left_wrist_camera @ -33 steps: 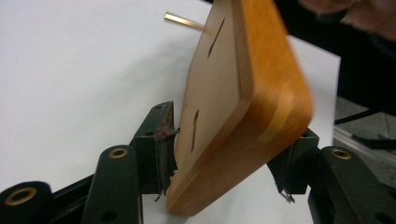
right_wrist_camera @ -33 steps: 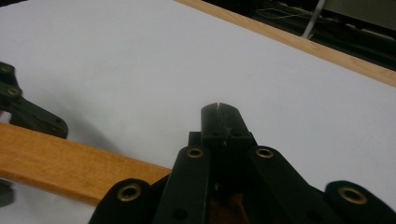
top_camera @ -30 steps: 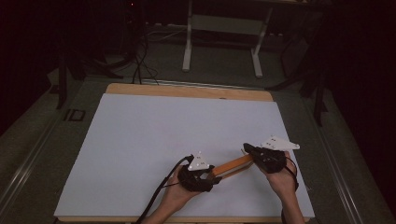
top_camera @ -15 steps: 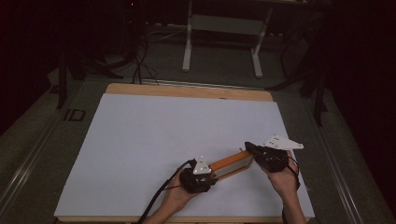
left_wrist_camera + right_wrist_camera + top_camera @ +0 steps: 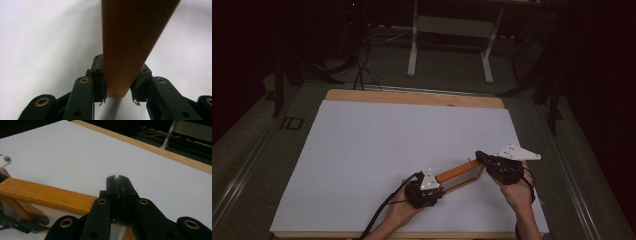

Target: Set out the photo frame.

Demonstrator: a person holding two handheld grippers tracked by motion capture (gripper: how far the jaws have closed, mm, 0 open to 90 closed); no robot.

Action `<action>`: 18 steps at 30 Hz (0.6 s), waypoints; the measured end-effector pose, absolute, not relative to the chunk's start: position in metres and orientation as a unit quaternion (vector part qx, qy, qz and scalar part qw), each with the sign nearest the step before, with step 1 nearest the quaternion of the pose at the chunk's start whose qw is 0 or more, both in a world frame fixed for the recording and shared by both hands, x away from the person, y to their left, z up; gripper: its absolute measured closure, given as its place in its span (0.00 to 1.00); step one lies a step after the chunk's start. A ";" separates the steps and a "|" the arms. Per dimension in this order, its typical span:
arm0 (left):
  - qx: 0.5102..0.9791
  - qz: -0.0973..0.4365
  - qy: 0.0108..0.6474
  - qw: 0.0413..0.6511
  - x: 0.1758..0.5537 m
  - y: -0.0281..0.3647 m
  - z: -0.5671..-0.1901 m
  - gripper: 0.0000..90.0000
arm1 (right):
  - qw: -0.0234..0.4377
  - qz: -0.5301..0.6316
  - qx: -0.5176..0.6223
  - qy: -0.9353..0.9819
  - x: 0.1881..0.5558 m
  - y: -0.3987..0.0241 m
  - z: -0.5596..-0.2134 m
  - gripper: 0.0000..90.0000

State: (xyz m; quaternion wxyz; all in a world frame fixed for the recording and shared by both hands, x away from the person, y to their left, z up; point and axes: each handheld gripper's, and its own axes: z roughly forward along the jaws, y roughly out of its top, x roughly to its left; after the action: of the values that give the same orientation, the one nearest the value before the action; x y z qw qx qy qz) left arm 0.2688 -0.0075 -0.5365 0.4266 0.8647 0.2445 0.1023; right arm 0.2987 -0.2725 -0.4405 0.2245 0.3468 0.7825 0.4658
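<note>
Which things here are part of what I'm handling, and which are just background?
In hand: wooden frame; left hand-held gripper clamped on one end; right hand-held gripper, jaws together at the other end.
Background: white sheet; table; metal stand; floor cables.

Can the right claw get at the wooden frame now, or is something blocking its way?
Probably yes: the right claw is already at the wooden frame, its jaws closed at the frame's far end. Nothing lies between them; the left claw grips the opposite end.
</note>
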 end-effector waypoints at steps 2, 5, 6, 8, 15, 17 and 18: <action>0.866 0.103 0.242 0.425 0.268 -0.008 -0.536 0.76 | 0.223 0.467 0.347 0.782 0.298 -0.274 -0.440 0.96; 0.868 0.106 0.239 0.422 0.267 -0.008 -0.535 0.76 | 0.218 0.472 0.348 0.780 0.299 -0.276 -0.439 0.95; 0.868 0.106 0.238 0.422 0.267 -0.008 -0.534 0.76 | 0.218 0.472 0.348 0.780 0.299 -0.277 -0.439 0.94; 0.868 0.106 0.237 0.423 0.267 -0.008 -0.533 0.76 | 0.218 0.472 0.348 0.780 0.299 -0.278 -0.439 0.93; 0.865 0.101 0.234 0.432 0.267 -0.003 -0.526 0.76 | 0.220 0.472 0.347 0.780 0.299 -0.279 -0.438 0.89; 0.863 0.099 0.234 0.436 0.268 -0.002 -0.524 0.76 | 0.219 0.473 0.347 0.780 0.299 -0.279 -0.438 0.88; 0.862 0.099 0.234 0.438 0.268 -0.001 -0.523 0.76 | 0.219 0.473 0.347 0.780 0.299 -0.279 -0.438 0.87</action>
State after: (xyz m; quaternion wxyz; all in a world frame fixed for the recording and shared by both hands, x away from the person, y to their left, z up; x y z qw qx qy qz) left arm 0.2677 -0.0013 -0.5231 0.4381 0.8622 0.2342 0.0986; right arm 0.2987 -0.2793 -0.4376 0.2186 0.3473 0.7799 0.4725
